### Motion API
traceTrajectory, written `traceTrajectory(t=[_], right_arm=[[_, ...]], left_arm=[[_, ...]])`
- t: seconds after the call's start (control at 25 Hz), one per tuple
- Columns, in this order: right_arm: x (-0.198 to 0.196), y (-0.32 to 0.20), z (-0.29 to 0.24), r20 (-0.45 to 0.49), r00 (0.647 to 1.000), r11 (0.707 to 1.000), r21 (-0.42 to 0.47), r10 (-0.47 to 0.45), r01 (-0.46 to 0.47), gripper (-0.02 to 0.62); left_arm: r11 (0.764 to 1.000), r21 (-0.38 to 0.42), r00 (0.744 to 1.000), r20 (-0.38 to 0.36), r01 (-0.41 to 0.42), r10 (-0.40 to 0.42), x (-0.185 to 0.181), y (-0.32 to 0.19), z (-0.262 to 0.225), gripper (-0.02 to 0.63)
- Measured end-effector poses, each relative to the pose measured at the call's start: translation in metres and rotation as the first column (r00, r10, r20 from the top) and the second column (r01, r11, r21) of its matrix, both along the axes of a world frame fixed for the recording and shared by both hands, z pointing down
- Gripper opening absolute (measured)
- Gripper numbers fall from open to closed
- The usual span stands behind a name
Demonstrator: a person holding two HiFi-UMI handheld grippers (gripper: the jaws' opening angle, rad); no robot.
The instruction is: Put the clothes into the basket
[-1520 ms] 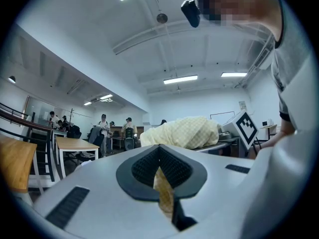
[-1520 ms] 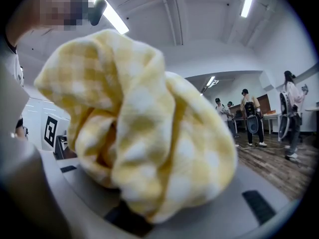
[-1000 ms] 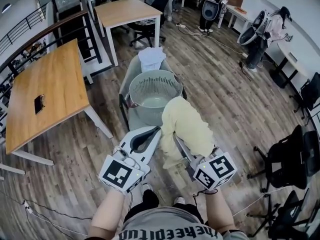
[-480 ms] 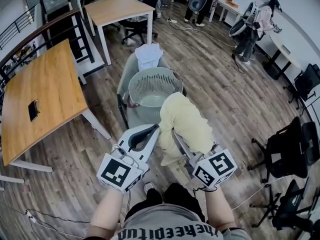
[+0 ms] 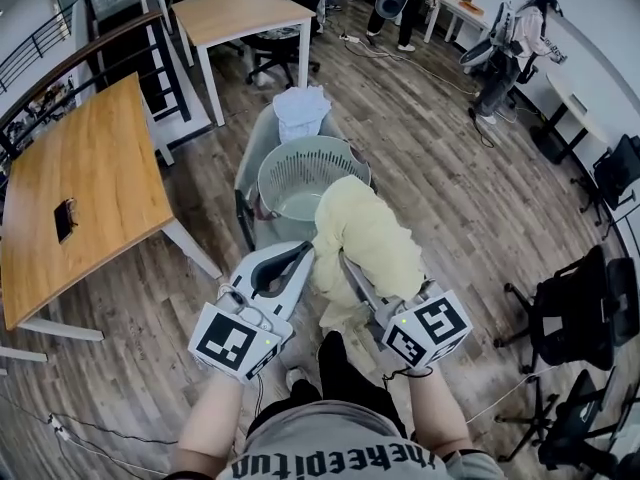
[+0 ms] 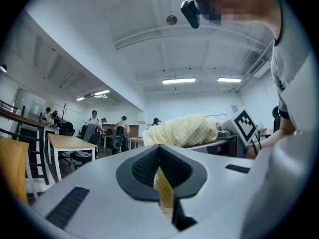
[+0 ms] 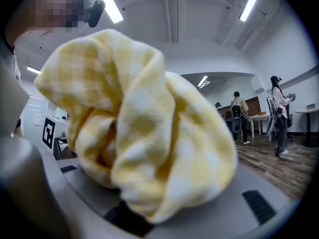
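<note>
Both tongs are clenched on the one yellow checked cloth (image 5: 365, 236), held out level ahead of me. Working across from the left, I see a long wooden table (image 5: 90, 178) with a small dark object (image 5: 65, 220) on it, well apart from the work. Next comes a grey chair (image 5: 250, 158) carrying the basket (image 5: 266, 168), with a white garment (image 5: 302, 111) draped over the chair back behind it. A black office chair (image 5: 575, 303) stands far off at the right. From my head view the cloth bundle covers the basket's near right rim. On the left tongs (image 5: 303, 253) the jaws are closed together, pinching a thin fold of cloth between the black pads (image 6: 144, 168). On the right tongs (image 5: 347, 265) the jaws stand partway apart, gripping the thick bunch, which heaps over them and blocks most of that gripper's view
</note>
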State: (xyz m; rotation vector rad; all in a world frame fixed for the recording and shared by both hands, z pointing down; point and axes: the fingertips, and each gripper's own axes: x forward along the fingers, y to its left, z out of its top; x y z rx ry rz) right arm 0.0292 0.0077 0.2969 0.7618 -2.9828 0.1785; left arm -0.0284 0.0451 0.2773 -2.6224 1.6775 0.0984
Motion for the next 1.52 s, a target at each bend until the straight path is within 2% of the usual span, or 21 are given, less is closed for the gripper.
traceTrajectory(t=[1.0, 1.28, 1.52], right_arm=[[-0.019, -0.157, -0.005, 0.011, 0.992, 0.992, -0.015, -0.125, 0.125, 0.204], [-0.022, -0.181, -0.006, 0.021, 0.988, 0.988, -0.019, -0.152, 0.152, 0.205], [-0.03, -0.195, -0.002, 0.018, 0.991, 0.99, -0.032, -0.136, 0.136, 0.205]], left_arm=[[0.99, -0.029, 0.99, 0.004, 0.14, -0.14, -0.019, -0.149, 0.002, 0.014], [0.986, -0.038, 0.986, 0.02, 0.165, -0.164, -0.019, -0.17, 0.004, 0.014], [0.988, -0.049, 0.989, 0.006, 0.149, -0.149, -0.027, -0.183, 0.009, 0.014]])
